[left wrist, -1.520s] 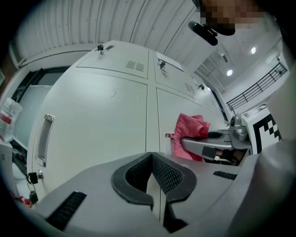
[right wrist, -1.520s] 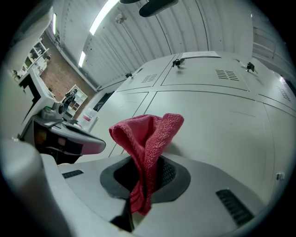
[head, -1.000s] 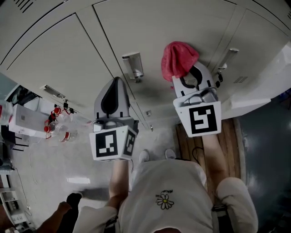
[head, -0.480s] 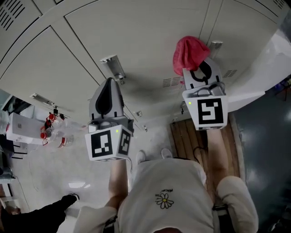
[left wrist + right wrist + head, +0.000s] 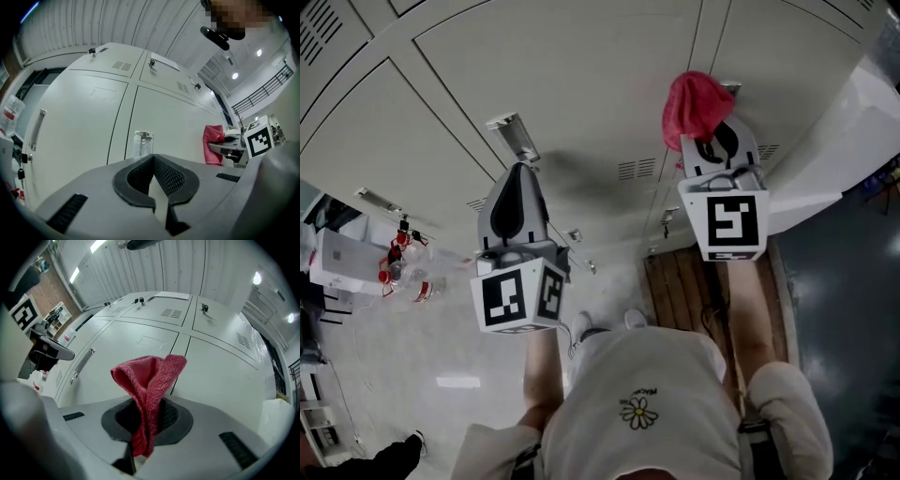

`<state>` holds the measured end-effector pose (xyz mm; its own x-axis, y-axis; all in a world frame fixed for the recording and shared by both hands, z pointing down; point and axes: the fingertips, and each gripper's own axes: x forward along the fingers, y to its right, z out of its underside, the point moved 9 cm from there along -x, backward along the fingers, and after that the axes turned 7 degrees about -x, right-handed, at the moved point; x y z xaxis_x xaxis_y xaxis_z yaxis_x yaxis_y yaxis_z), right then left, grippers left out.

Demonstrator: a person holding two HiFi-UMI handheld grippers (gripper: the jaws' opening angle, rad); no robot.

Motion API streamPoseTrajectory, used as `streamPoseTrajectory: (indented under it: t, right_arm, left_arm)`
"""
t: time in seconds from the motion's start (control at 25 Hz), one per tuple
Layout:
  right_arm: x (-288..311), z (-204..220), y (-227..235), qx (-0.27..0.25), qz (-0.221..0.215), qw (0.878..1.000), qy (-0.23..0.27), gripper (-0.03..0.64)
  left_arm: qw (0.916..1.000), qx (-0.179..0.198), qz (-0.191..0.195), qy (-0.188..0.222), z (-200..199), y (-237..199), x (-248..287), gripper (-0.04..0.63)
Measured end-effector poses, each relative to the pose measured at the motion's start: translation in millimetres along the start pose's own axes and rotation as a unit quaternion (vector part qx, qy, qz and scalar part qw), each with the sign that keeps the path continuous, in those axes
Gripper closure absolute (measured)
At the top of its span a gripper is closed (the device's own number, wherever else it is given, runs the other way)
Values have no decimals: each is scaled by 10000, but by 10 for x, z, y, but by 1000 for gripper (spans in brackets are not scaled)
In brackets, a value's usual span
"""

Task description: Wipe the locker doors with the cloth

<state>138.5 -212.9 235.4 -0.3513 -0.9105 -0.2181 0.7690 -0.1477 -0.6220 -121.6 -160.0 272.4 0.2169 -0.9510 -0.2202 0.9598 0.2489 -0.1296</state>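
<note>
**Q:** Which tool carries the cloth?

**A:** The right hand-held gripper (image 5: pixel 147 420) pinches the red cloth (image 5: pixel 149 376) near the locker doors (image 5: pixel 581 84), at 1 o'clock in the head view. Contact is unclear. The left hand-held gripper (image 5: pixel 154 180) is closed and empty.

**Q:** Progress?

**A:** No wiped patch is distinguishable, so most of the wiping probably remains.

Both forearms extend forward and side by side, well apart. The left gripper (image 5: pixel 517 173) has its jaws closed, tips meeting, with nothing between them. The right gripper (image 5: pixel 712 136) reaches further forward, its jaws clamped on the red cloth (image 5: pixel 150 376), which projects beyond the tips.
</note>
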Motion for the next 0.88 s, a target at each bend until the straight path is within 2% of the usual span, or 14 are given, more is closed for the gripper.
streamPoseTrajectory:
  t: [0.32, 0.64, 0.72, 0.88]
  right_arm:
    - [-17, 73, 71, 149, 23, 9999, 34, 577]
    - [-39, 51, 43, 402, 240, 9986, -246, 577]
    - [-63, -5, -1, 535, 270, 9980, -177, 577]
    - [-134, -247, -225, 705, 43, 9973, 196, 577]
  left_arm:
    - [9997, 183, -162, -24, -11, 5, -87, 578]
    - [9991, 213, -366, 4, -75, -199, -258, 578]
    - [9991, 196, -377, 57, -120, -265, -300, 578]
    - [9994, 202, -290, 65, -158, -364, -323, 578]
